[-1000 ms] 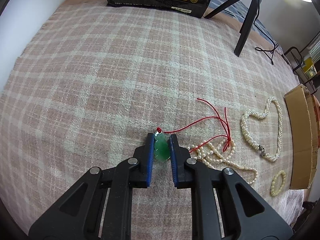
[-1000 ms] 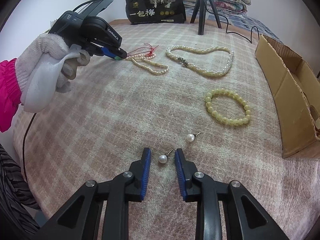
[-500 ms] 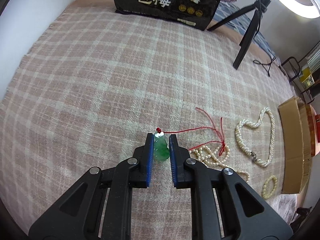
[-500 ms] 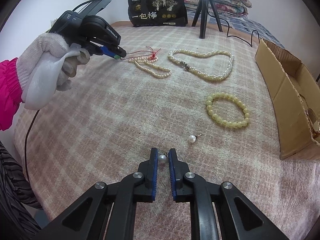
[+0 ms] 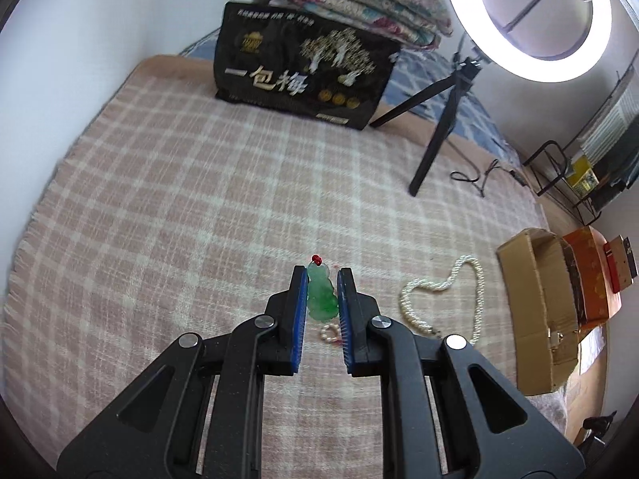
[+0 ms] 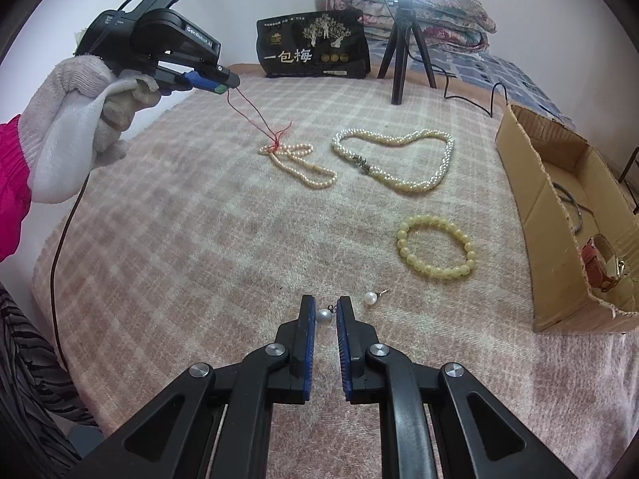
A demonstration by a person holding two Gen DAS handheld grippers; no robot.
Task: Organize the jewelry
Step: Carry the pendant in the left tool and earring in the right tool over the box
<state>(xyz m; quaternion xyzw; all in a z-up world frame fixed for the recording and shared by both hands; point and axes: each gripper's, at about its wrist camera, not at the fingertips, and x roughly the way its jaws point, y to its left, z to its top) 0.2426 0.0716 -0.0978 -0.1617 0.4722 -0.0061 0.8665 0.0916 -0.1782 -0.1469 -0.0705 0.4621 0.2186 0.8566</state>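
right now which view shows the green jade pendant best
The left wrist view: the green jade pendant sits close and centred between the left gripper pads. The right wrist view shows only a green speck at that gripper's tip.

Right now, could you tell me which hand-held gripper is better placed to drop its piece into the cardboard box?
Right hand-held gripper: it grips a pearl earring near the cardboard box; the left is farther.

We count two pearl necklaces [image 6: 393,157] [image 6: 299,163], two pearl earrings [image 6: 323,316] [image 6: 371,298], one yellow bead bracelet [image 6: 437,246], one green pendant [image 5: 320,295], one cardboard box [image 6: 531,215].
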